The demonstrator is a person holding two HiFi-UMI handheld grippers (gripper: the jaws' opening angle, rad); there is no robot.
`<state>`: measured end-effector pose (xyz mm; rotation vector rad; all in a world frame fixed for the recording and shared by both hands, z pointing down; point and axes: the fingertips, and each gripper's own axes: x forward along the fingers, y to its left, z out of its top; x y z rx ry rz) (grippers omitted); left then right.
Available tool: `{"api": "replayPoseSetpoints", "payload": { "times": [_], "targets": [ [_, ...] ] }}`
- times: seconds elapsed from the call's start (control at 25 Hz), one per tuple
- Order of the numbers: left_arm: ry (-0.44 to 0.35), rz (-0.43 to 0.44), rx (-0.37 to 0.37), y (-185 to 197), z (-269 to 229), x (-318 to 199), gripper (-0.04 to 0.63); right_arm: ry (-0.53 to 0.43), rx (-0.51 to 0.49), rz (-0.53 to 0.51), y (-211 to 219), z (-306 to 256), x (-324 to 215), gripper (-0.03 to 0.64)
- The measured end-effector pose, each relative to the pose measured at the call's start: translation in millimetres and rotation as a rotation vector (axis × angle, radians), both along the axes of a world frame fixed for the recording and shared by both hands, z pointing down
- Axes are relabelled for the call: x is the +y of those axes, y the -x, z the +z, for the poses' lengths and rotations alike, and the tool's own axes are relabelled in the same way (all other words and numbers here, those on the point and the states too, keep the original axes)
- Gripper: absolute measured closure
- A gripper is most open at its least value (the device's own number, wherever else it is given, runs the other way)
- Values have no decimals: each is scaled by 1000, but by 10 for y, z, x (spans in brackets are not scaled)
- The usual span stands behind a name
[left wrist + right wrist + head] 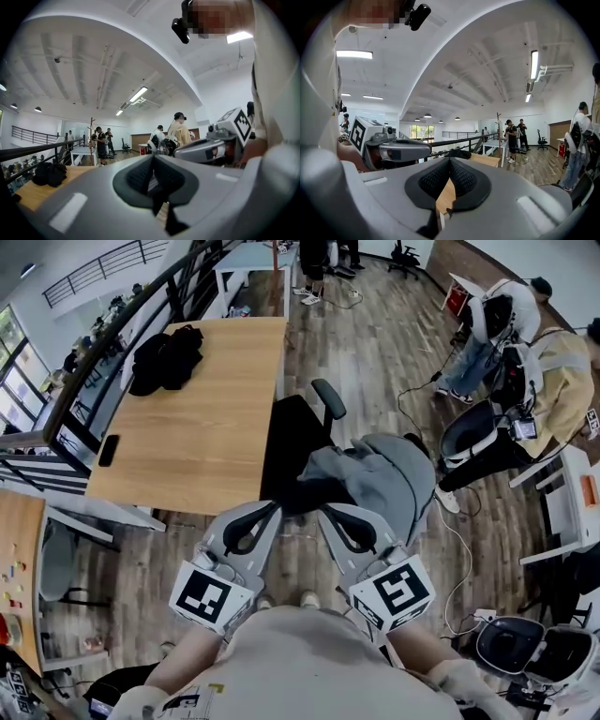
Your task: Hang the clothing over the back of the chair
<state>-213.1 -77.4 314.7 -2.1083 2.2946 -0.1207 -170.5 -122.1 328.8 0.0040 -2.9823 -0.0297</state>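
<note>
A grey garment (384, 474) lies draped over a black office chair (295, 432), apparently across its back. The chair is pushed up to a wooden table (202, 418). My left gripper (274, 508) and right gripper (322, 512) sit side by side just short of the garment and point at it. Both are shut with nothing between their pads, and neither touches the cloth. In the left gripper view the left gripper's (152, 155) pads meet at the tip, with the right gripper (220, 140) beside it. In the right gripper view the right gripper's (449, 159) pads meet too.
On the table lie a black bundle (167, 357) and a phone (108, 450). A railing (103, 343) runs along the left. People (525, 362) stand among other chairs at the right, and cables (455, 559) trail over the wooden floor.
</note>
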Motion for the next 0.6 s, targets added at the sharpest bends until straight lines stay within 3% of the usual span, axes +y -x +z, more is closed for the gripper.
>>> {"api": "replayPoseSetpoints", "payload": {
  "times": [0.24, 0.6],
  "targets": [
    [3, -12, 19, 88, 68, -17, 595, 58, 19, -39, 163, 131, 44, 617],
    [9, -3, 30, 96, 98, -67, 595, 59, 13, -20, 182, 91, -43, 617]
  ]
}}
